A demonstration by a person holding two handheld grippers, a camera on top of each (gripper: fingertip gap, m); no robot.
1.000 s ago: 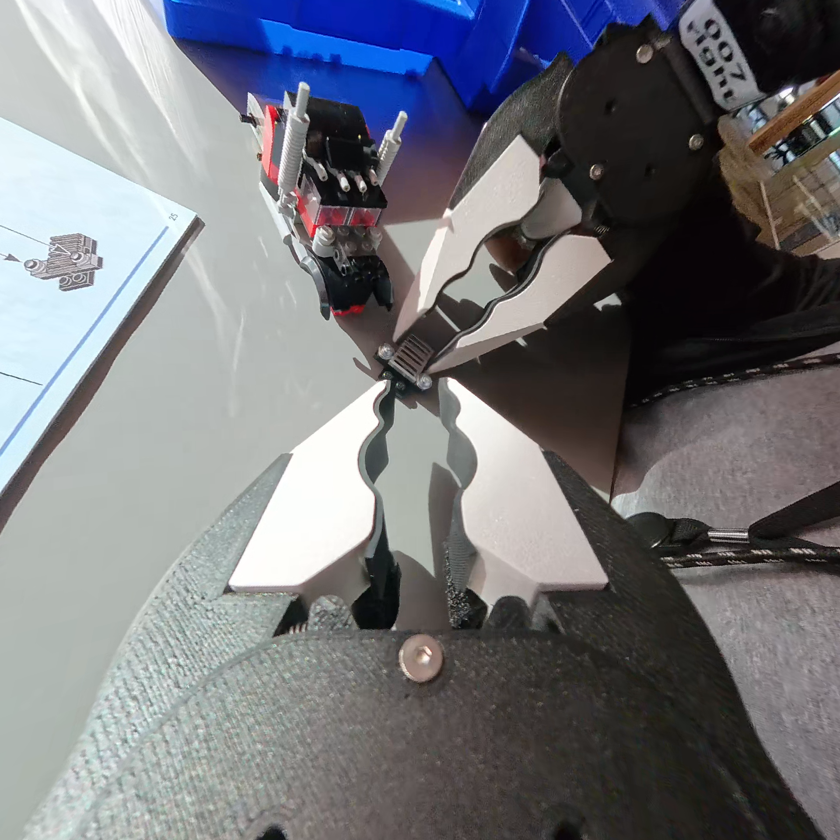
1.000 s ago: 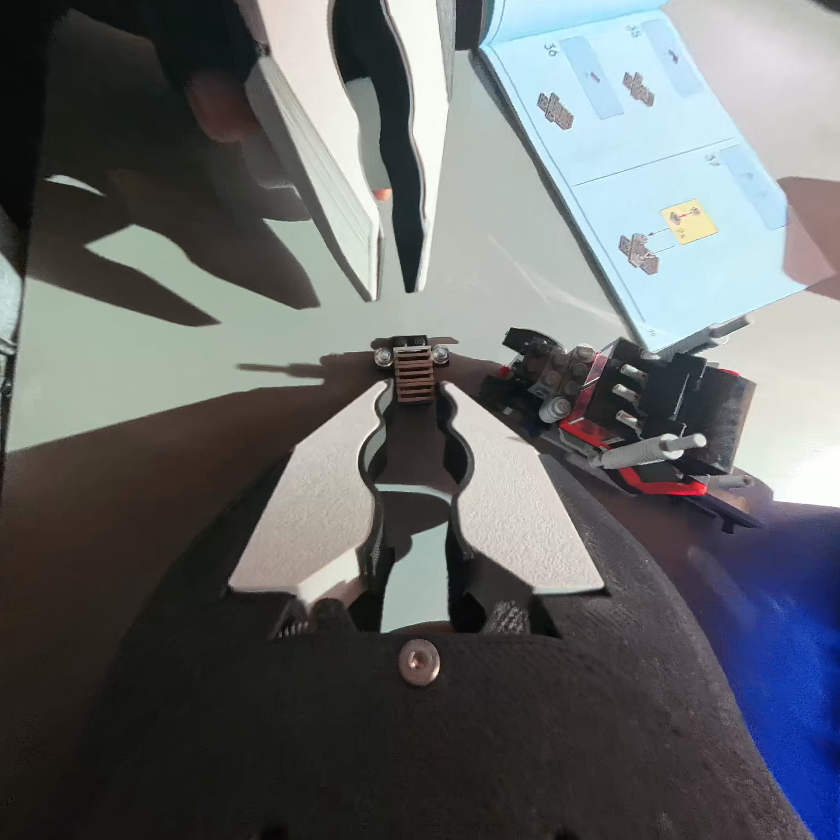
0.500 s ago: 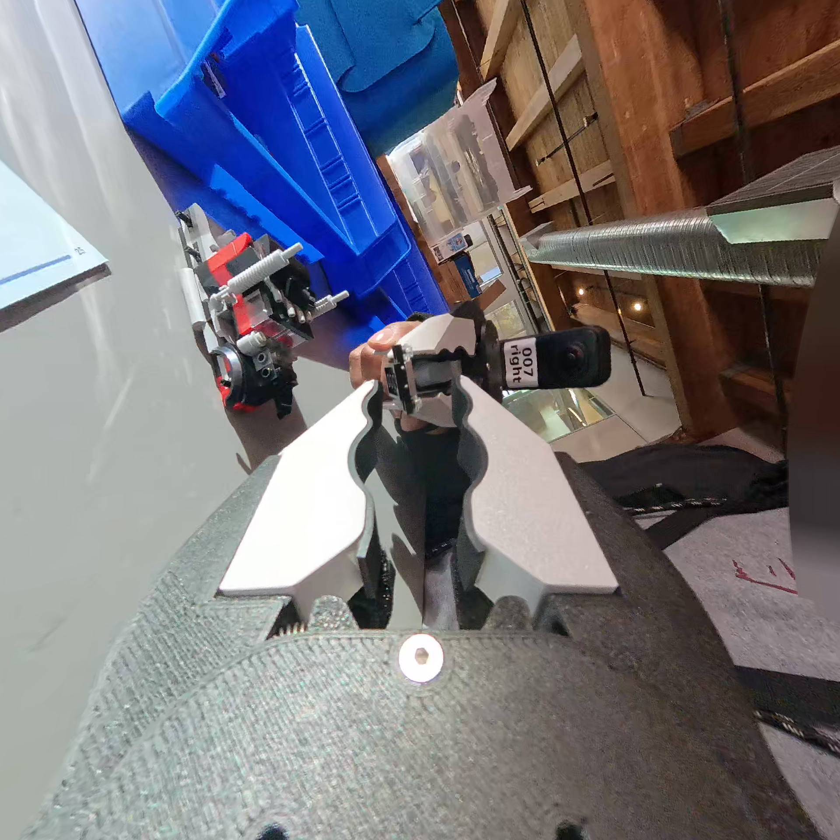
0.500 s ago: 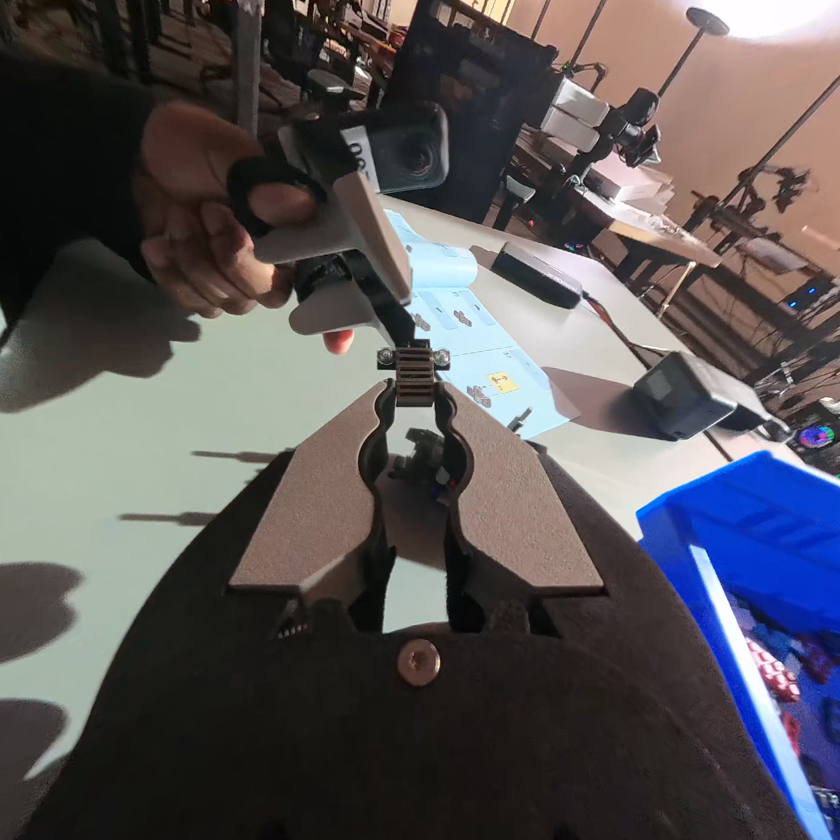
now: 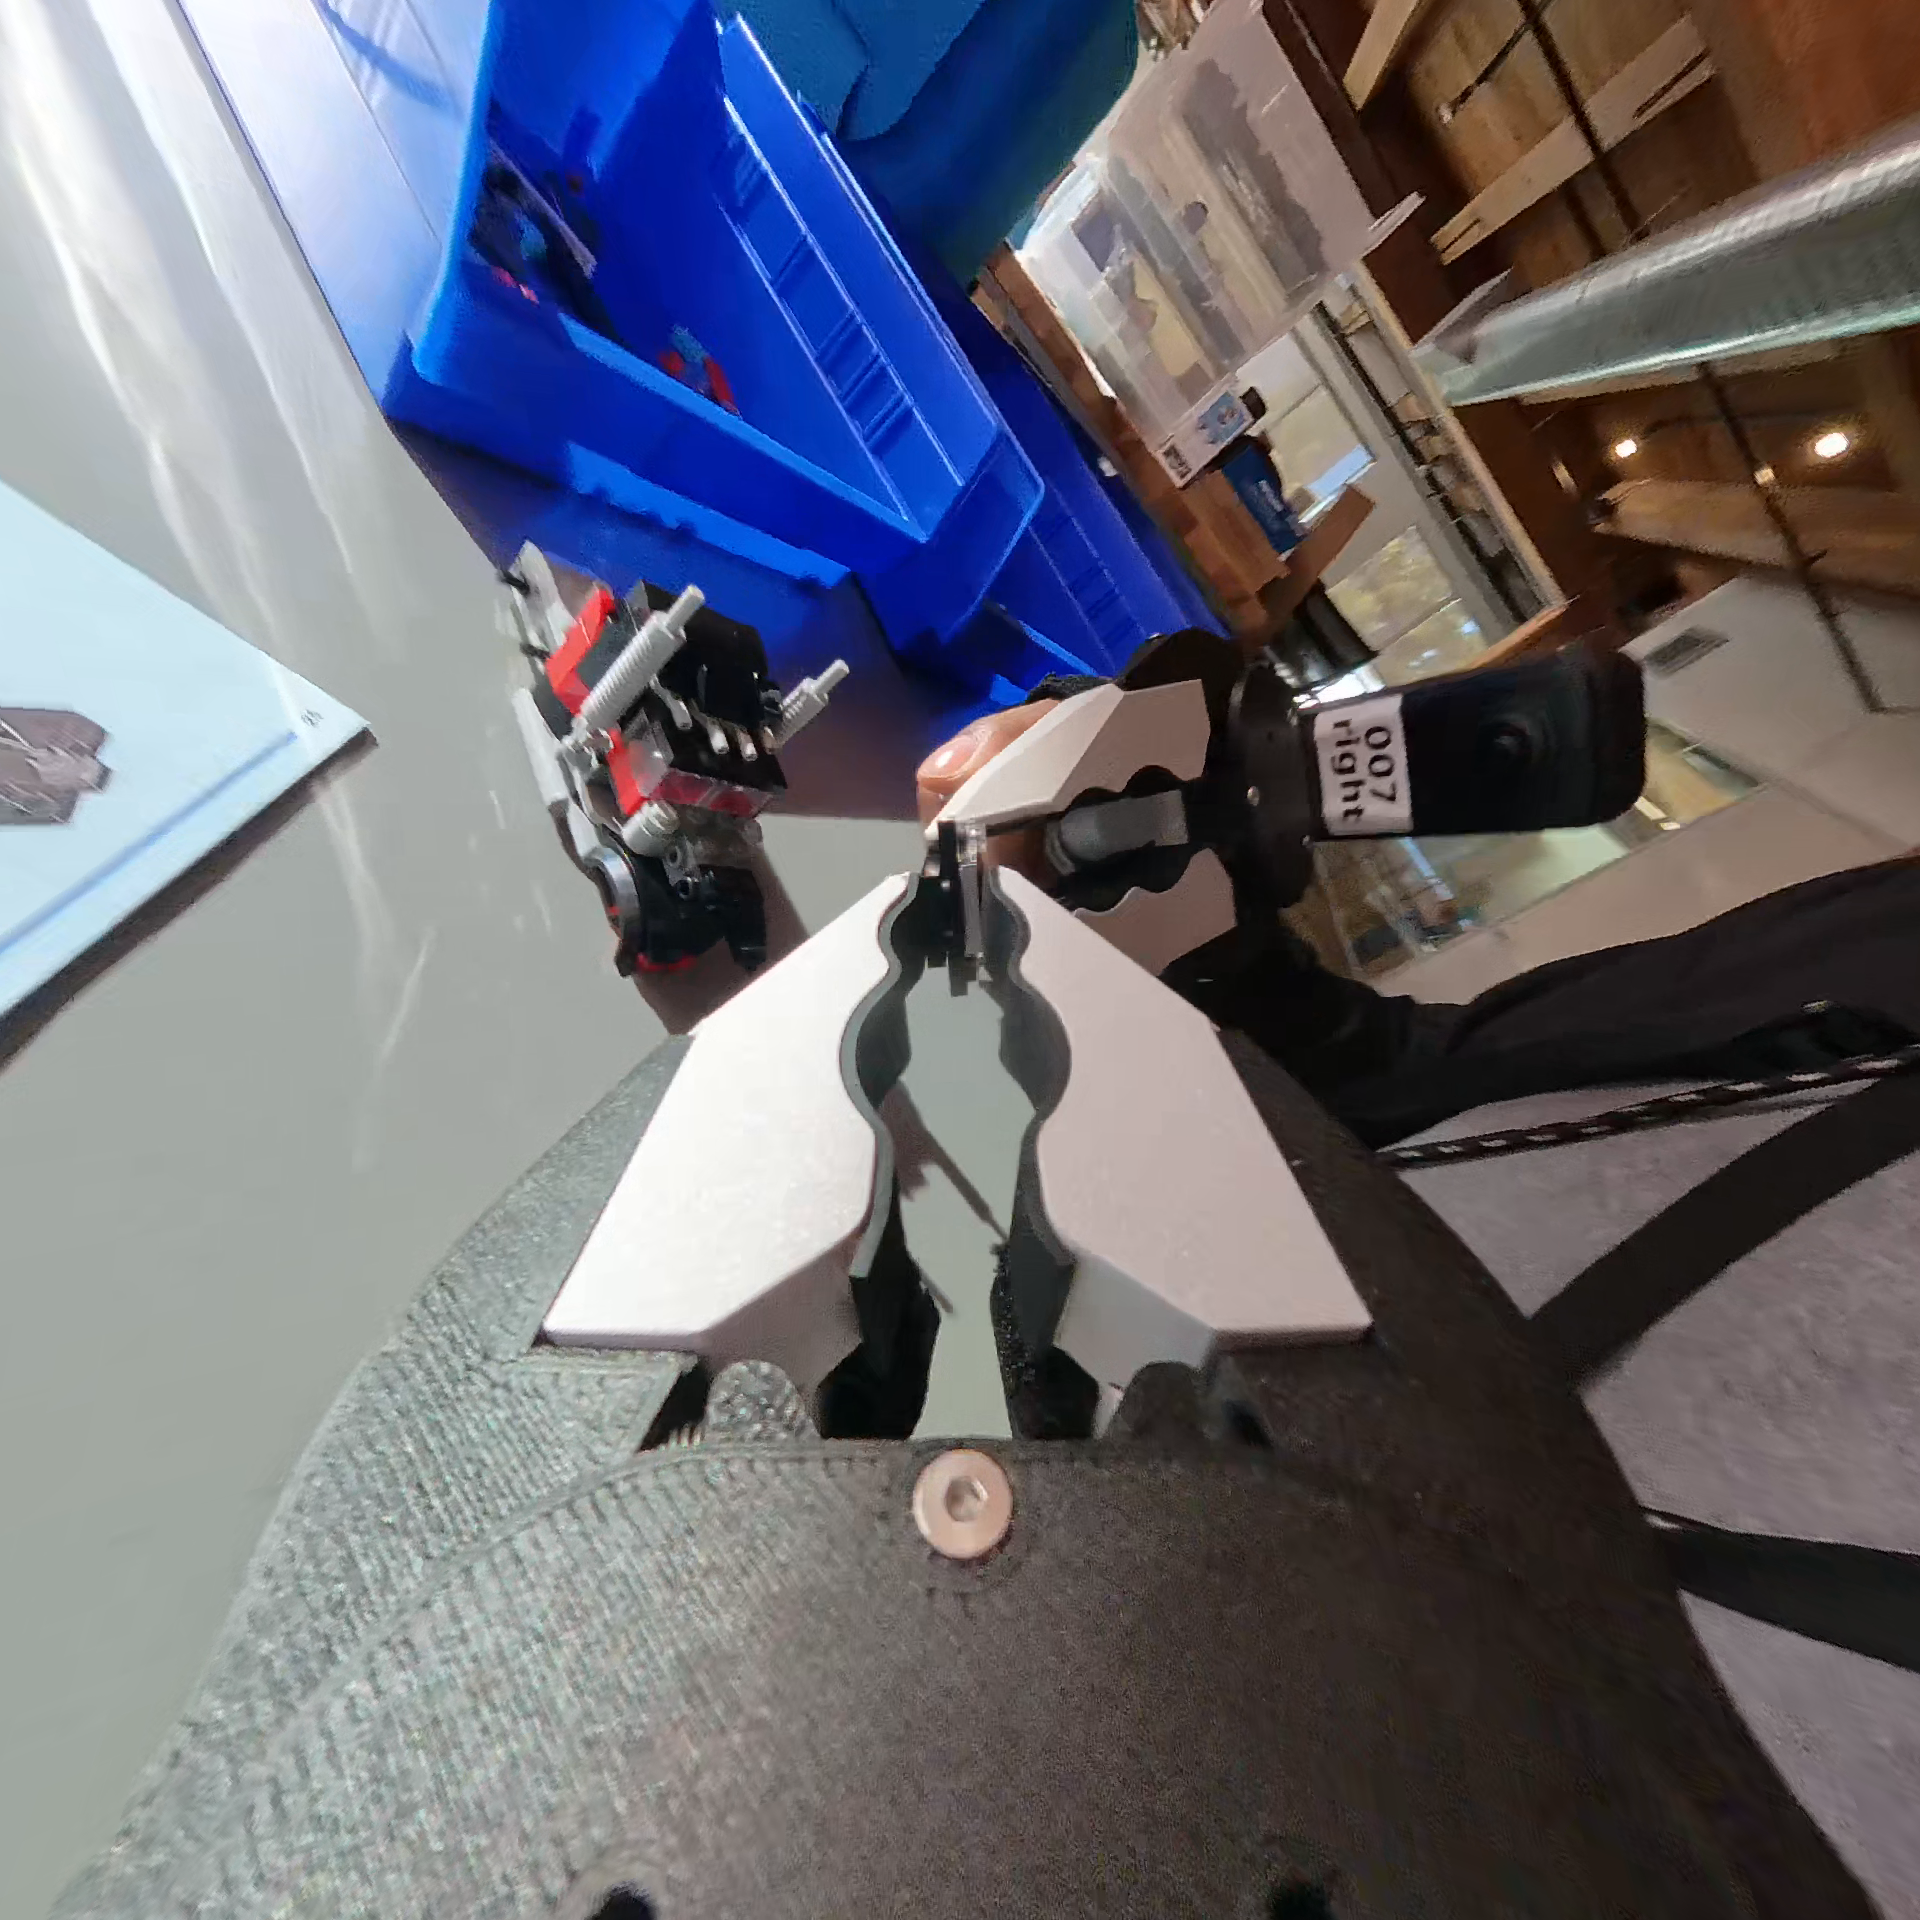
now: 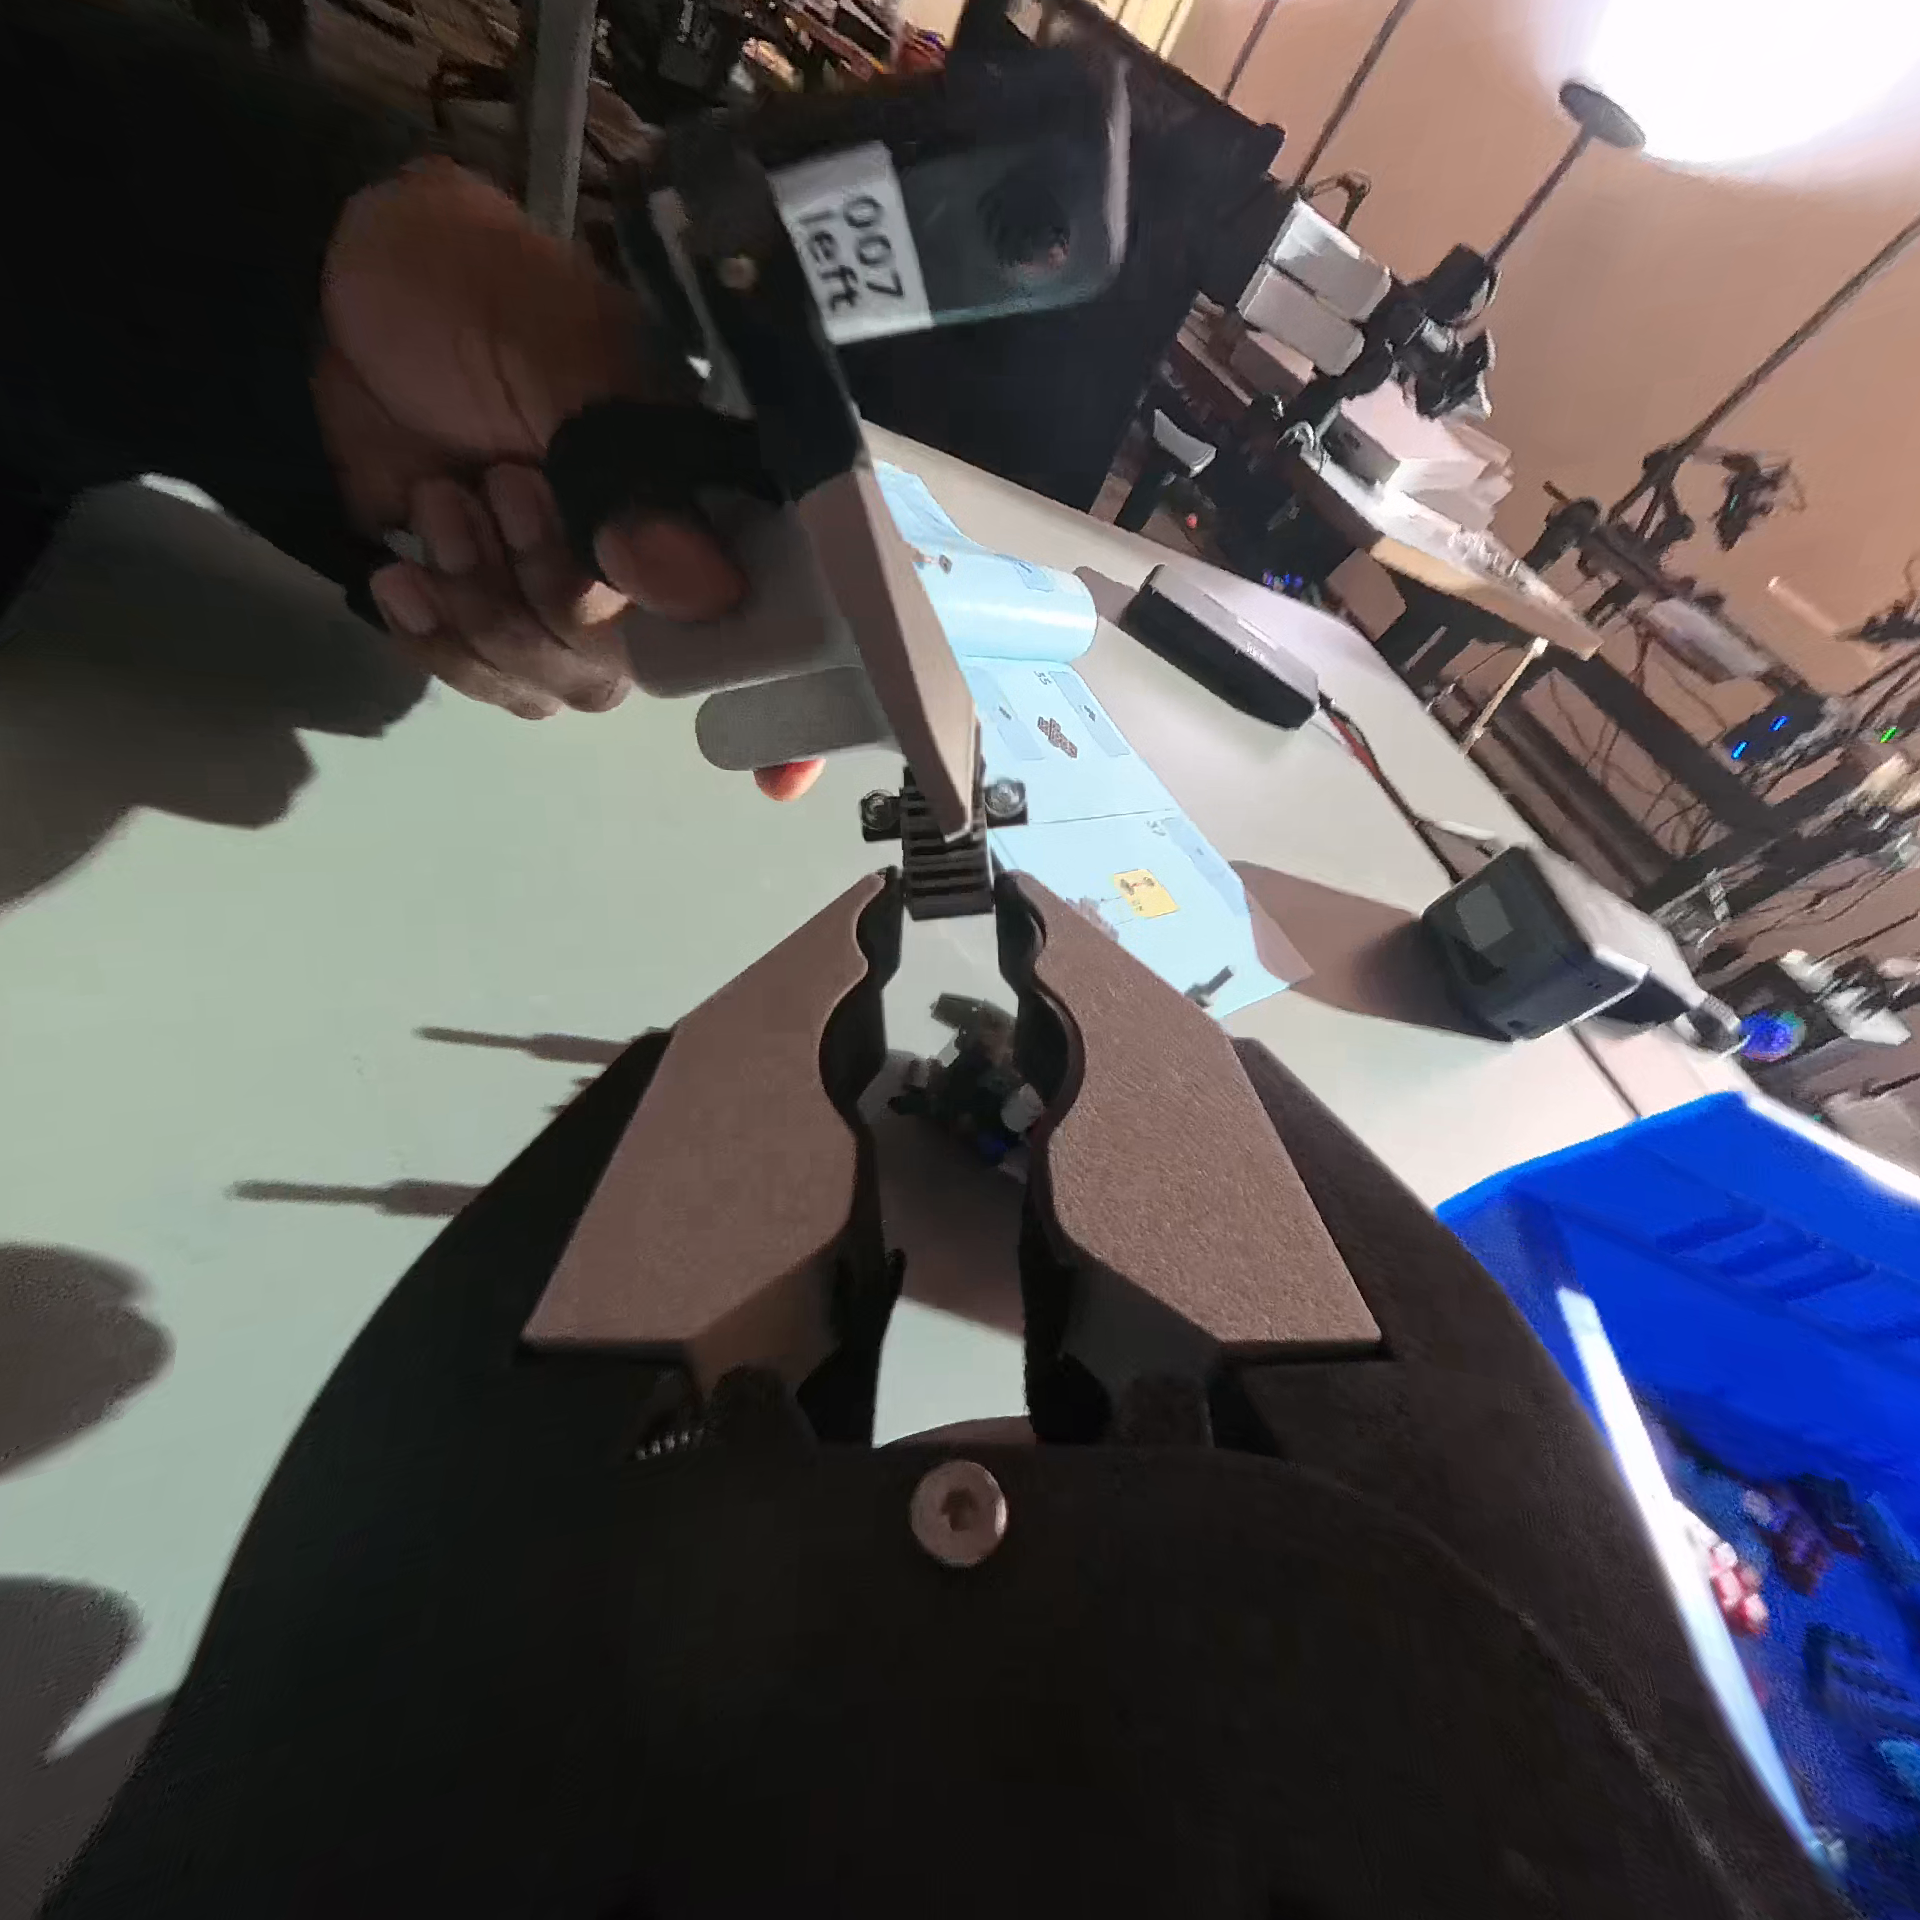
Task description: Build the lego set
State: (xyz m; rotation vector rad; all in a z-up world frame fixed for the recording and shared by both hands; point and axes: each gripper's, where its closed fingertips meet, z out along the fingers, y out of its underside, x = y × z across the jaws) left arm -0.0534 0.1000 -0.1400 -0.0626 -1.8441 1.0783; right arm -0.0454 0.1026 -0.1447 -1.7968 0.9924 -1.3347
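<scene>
Grey tabletop [image 5: 260, 1039] fills the frame's left; centre frame, my left gripper [image 5: 958, 914] and right gripper [image 6: 943, 896] both clench the grille piece [image 6: 940, 868], truck model [image 5: 665, 790] beyond.

In the left wrist view, the left gripper [image 5: 951, 925] sits near and centre above the table [image 5: 260, 1143], its tips closed on the grille piece [image 5: 961, 914]. The right gripper [image 5: 961, 831] comes in from the right, its tips meeting the same piece from the far side. Left of the grippers and a little farther, the truck [image 5: 665, 790] stands on the table. The bin [image 5: 748, 343] lies just behind the truck. The booklet [image 5: 114, 769] lies on the table at the far left, well apart from the truck.

In the right wrist view, the booklet [image 6: 1091, 748] lies beyond the piece [image 6: 945, 862], with two boxes [image 6: 1527, 956] on the table to its right and the bin [image 6: 1714, 1309] near right.
</scene>
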